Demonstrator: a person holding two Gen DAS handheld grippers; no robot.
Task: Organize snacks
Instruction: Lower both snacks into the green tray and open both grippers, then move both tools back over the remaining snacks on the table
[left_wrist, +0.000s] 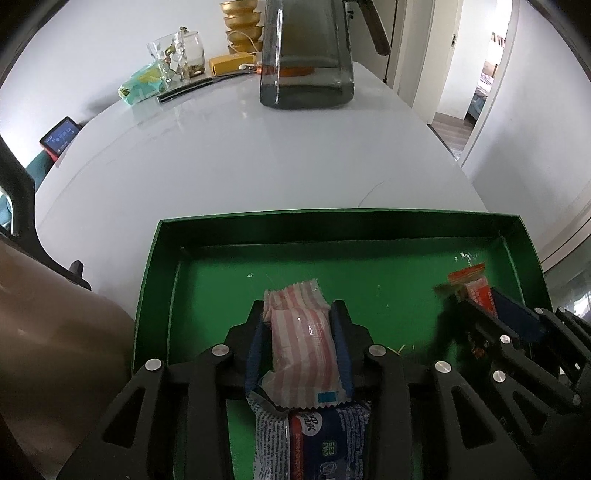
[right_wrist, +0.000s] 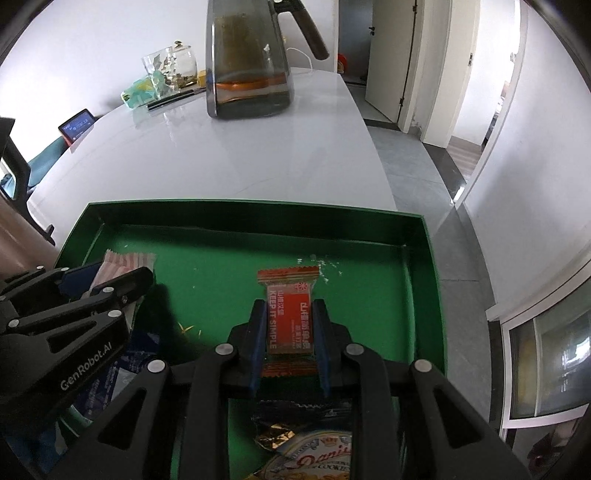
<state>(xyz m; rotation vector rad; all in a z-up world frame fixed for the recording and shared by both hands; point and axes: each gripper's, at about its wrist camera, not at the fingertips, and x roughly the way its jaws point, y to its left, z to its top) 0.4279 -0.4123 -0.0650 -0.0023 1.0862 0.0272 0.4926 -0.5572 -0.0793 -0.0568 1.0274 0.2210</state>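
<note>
With our left claw (left_wrist: 297, 314) clamping the striped packet (left_wrist: 301, 332) and our right claw (right_wrist: 290, 314) the orange packet (right_wrist: 290, 317) over the green tray (right_wrist: 428, 295), we risk crushing either snack.

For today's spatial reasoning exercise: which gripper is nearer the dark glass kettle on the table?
Hard to separate. Left gripper and right gripper both hold snacks over the green tray, the kettle far beyond both.

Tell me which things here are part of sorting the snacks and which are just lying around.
Job: green tray, striped packet in left gripper, orange packet in right gripper, blue packet, cookie pack.
Lying about: kettle, glass jars, gold bowls, screen.
</note>
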